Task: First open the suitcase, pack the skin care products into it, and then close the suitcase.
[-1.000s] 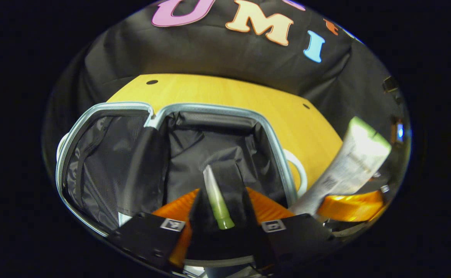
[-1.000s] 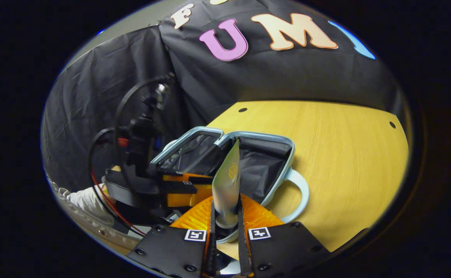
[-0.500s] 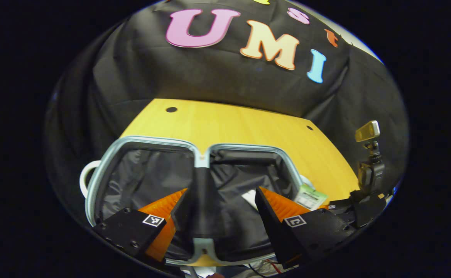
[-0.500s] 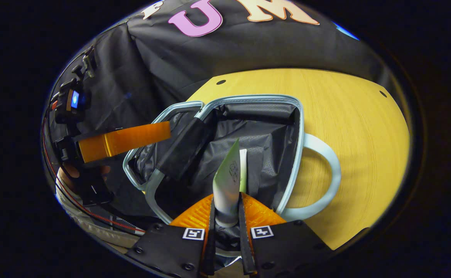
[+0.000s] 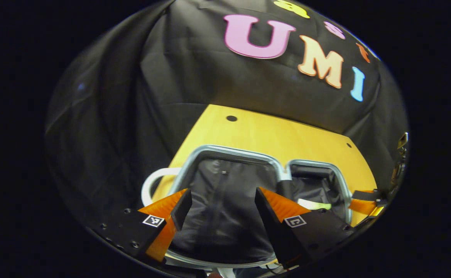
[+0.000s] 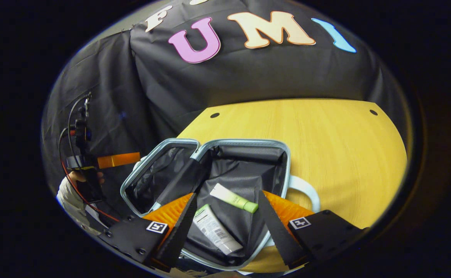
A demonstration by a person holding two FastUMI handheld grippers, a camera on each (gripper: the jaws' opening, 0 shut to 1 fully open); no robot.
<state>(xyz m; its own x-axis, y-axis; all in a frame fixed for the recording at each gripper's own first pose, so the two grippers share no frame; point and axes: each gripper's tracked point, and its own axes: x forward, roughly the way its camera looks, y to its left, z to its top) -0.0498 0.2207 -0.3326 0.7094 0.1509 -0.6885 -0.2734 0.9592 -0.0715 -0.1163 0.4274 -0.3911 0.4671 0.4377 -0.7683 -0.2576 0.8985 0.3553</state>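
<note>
both tubes dropped since before; right gripper (image 6: 225,220) and left gripper (image 5: 219,210) gape empty. suitcase (image 6: 244,144) lid probably light, stiff; take its rim.

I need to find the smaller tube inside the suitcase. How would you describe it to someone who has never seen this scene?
On the yellow wooden table lies an open suitcase with a dark lining. Two tubes rest in its right half. The smaller tube lies farther in, slim, pale with a green cap end, while the larger tube beside it is white with printed text.
</note>
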